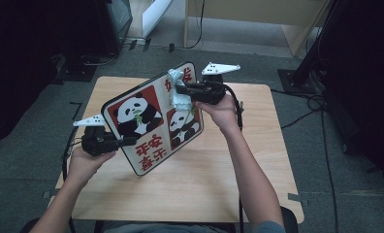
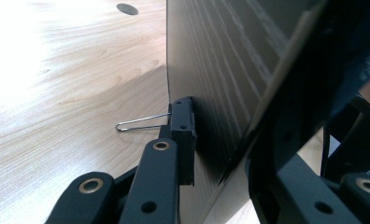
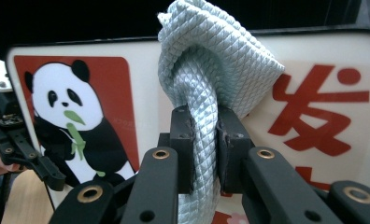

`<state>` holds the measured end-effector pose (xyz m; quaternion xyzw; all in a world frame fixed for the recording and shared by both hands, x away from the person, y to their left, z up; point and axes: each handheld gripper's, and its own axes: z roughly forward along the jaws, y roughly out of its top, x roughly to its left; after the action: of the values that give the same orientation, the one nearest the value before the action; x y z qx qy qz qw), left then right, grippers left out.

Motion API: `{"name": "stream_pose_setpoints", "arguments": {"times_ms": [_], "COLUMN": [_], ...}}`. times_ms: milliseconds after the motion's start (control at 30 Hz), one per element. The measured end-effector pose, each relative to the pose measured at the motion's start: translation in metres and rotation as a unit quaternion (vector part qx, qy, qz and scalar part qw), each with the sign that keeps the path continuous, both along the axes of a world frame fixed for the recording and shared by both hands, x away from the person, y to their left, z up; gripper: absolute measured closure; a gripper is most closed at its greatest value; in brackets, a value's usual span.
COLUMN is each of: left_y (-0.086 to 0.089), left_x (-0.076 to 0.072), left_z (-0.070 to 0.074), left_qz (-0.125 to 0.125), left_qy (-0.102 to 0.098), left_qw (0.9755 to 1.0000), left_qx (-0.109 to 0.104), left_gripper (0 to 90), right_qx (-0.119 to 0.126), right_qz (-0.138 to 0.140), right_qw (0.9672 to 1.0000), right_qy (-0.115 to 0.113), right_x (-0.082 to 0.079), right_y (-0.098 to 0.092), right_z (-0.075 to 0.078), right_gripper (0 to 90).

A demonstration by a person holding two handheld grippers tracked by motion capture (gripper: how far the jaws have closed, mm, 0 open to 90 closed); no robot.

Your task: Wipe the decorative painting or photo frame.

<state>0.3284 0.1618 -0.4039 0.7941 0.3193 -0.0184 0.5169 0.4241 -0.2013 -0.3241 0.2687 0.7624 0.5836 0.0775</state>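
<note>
A cream board printed with pandas and red characters is held tilted above the wooden table. My left gripper is shut on the board's left edge. In the left gripper view the jaws clamp that edge and the board's grained back faces the camera. My right gripper is shut on a bunched pale blue cloth, which rests against the board's upper face. In the right gripper view the cloth bulges out above the jaws in front of the board.
A thin wire loop sticks out beside the left jaw. The table has a small dark hole. Grey carpet with cables surrounds the table. Pale wooden furniture stands behind it, and dark equipment at the right.
</note>
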Motion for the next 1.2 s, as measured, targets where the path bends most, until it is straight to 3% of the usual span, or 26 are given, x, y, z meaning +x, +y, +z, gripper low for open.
{"name": "stream_pose_setpoints", "arguments": {"times_ms": [167,267,433,733,833,1200], "left_y": [0.0,0.0,0.0,0.0,0.0,0.0], "left_x": [0.0,0.0,0.0,0.001,0.001,0.0], "left_z": [0.0,0.0,0.0,0.0,0.0,0.0], "left_qz": [-0.001,-0.001,-0.001,-0.002,-0.003,-0.003], "left_qy": [0.002,0.002,0.003,0.003,0.003,0.003], "left_qw": [1.0,1.0,1.0,1.0,1.0,1.0], "left_qx": [0.0,0.0,-0.001,-0.002,-0.001,-0.001], "left_gripper": [77.4,77.4,77.3,77.2,77.2,77.2], "right_qx": [-0.008,-0.013,-0.009,-0.021,-0.023,-0.036], "right_qz": [-0.021,-0.024,-0.025,-0.025,-0.025,-0.025], "right_qw": [0.9996,0.9995,0.9996,0.9991,0.9992,0.9984], "right_qy": [0.018,0.016,0.012,0.027,0.021,0.037], "right_x": [0.005,0.005,0.005,0.004,0.003,-0.001], "right_y": [-0.002,-0.002,-0.002,-0.005,-0.005,-0.008], "right_z": [-0.006,-0.007,-0.013,-0.024,-0.028,-0.043], "right_gripper": [79.6,79.5,79.4,79.3,79.3,79.4]}}
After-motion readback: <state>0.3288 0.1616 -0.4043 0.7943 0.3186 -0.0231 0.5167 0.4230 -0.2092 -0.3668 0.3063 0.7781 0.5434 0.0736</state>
